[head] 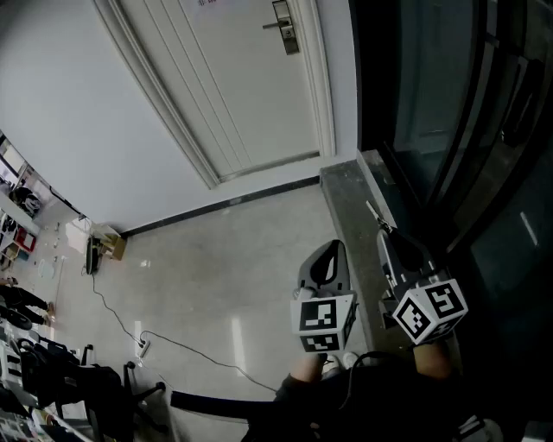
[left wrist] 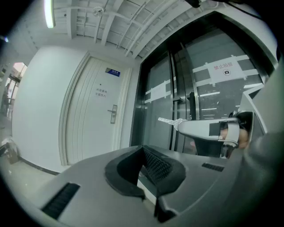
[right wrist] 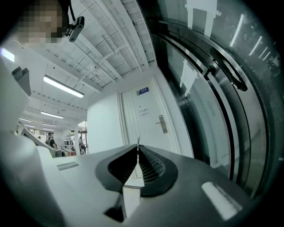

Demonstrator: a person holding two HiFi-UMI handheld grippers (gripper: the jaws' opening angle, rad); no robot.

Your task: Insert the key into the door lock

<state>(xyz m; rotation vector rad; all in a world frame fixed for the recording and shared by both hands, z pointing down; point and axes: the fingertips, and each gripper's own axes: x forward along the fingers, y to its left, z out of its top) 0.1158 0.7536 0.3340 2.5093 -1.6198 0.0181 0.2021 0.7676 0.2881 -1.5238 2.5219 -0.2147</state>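
My right tool (right wrist: 138, 149) pinched tight on thin silver metal key (left wrist: 167, 120), blade poking out front. Left tool (left wrist: 143, 149) closed, ribbed black pads (left wrist: 156, 166) together, empty. Silver lever lock (head: 284, 26) on white panelled door (head: 233, 86), well apart from key.

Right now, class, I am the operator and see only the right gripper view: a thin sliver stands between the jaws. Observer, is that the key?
Observer: Yes. The left gripper view shows it side-on: a silver key sticking out of the right hand-held gripper, blade toward the white door.
Operator: Is the other one carrying anything?
Observer: No. The left hand-held gripper has its jaws together on nothing.
Operator: What lies ahead of me, low down?
Observer: The head view shows a grey stone ledge running ahead to the door frame, alongside the glass wall.
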